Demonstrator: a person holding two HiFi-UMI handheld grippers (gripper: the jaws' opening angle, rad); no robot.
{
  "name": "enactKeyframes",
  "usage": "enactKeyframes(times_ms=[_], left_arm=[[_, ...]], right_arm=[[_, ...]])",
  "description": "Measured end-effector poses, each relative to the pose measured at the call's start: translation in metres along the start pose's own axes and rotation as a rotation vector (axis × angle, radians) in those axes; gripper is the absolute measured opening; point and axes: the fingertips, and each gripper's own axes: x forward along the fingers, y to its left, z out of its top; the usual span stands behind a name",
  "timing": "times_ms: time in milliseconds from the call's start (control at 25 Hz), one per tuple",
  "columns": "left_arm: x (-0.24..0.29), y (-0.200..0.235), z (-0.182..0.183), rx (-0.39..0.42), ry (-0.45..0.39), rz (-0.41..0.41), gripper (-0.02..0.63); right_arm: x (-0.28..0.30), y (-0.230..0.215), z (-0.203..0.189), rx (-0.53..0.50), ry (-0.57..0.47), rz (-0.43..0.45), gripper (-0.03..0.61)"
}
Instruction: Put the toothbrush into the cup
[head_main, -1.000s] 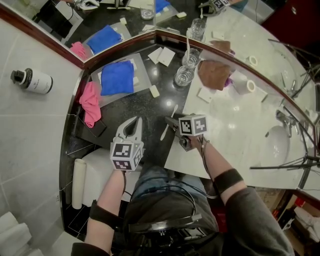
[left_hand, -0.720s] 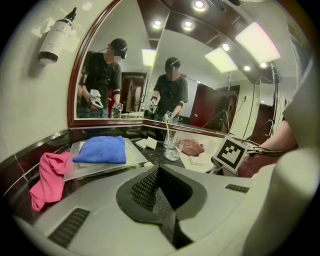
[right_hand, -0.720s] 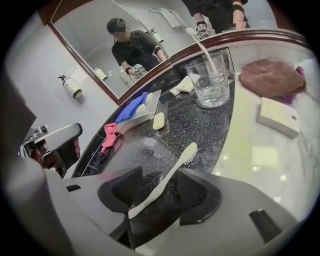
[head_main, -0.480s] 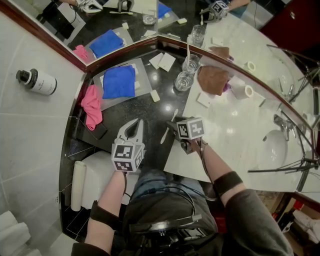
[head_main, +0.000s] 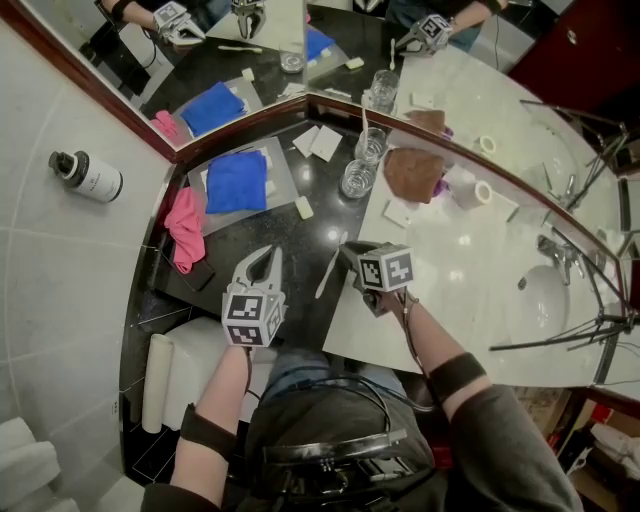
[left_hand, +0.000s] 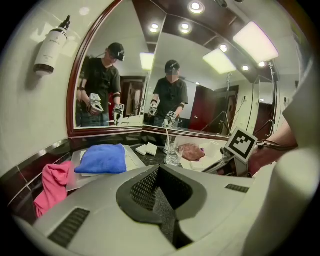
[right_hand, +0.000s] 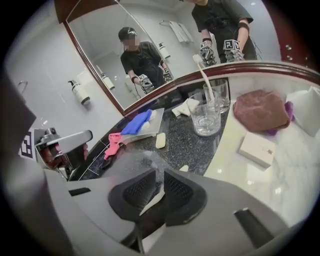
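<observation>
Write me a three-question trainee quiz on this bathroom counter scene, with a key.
1. True or false: the left gripper has its fingers wide open.
2. What sits between the fingers of the right gripper? A) a soap bar B) a white toothbrush C) a pink cloth
3. Fill in: the glass cup nearer the mirror already holds a ____.

Key:
1. False: its fingers are shut, with nothing between them.
2. B: the fingers have just been closing on it.
3. A second toothbrush.
</observation>
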Motion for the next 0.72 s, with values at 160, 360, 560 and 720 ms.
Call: enactKeyframes(times_ms=[160,360,560,720], left_arm=[[-0.001,-0.006,0.010,0.018,-0.007,-0.001,0.000],[-0.001,-0.016,0.026,0.036,-0.020,-0.005,0.000],[0.002,-0.026,0.034,0.047,-0.017,-0.006,0.000],[0.005,-0.033,0.036,0.057,-0.010,-0.006,0.000]], right_arm=[[-0.035,-0.003,0.019,-0.025,-0.076,-0.019,0.023],[-0.081,-0.015,0.035,-0.089,-0.149,-0.060,0.017],[-0.128,-0.037,0.049,-0.100,-0.248,-0.125,0.017],[-0.165,-0.062,0.052,-0.086,-0.320,-0.189,0.017]])
